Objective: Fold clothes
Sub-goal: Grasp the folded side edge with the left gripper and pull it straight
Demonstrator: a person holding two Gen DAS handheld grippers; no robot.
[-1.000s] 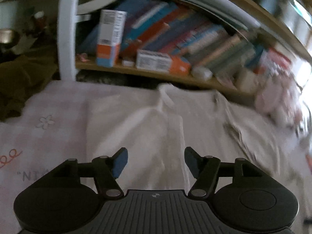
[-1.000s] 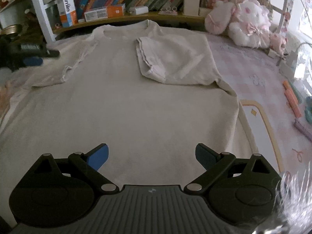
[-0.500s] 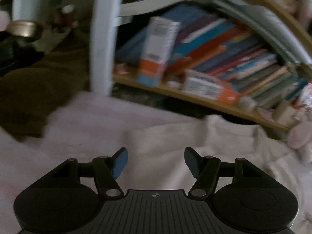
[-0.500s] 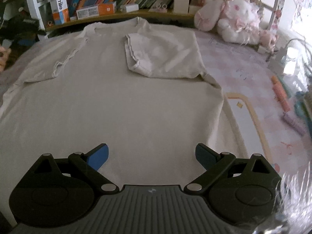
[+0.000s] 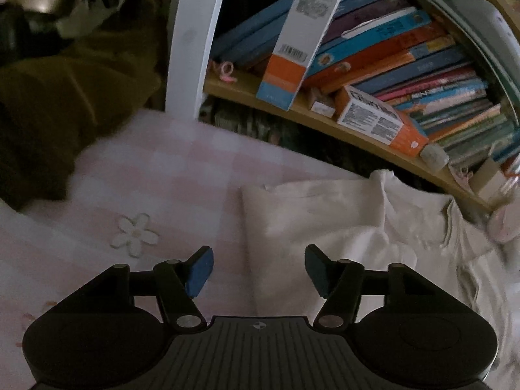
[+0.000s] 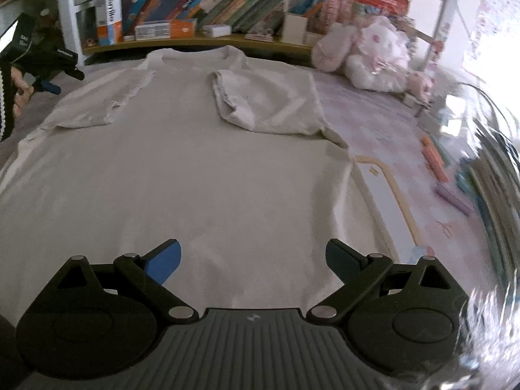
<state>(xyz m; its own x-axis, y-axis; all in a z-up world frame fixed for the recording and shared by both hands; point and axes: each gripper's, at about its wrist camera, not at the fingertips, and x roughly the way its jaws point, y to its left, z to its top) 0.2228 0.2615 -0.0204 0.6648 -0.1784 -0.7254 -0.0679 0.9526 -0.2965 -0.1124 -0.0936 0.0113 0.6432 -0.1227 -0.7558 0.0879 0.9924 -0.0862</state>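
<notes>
A cream T-shirt (image 6: 195,162) lies spread flat on the bed, collar toward the bookshelf. Its two sleeves (image 6: 104,104) (image 6: 269,104) are folded in over the chest. My right gripper (image 6: 252,260) hangs open above the shirt's lower part with nothing between its fingers. My left gripper (image 5: 256,269) hovers over the shirt's (image 5: 325,227) shoulder edge, where cloth meets sheet. Its jaws are closing, and the pads touch nothing. In the right wrist view the left gripper (image 6: 52,88) sits at the far left, held by a hand.
A low bookshelf (image 6: 195,40) crammed with books and boxes runs behind the bed, with a white post (image 5: 191,42) at its left end. Pink plush toys (image 6: 373,52) sit at the back right. A dark brown cloth (image 5: 48,123) lies left of the pink checked sheet (image 5: 146,195).
The left gripper has swung left from the collar area to the shirt's shoulder edge, and its fingers stand slightly closer together. The right gripper has drifted a little, so the shirt sits further left in its view.
</notes>
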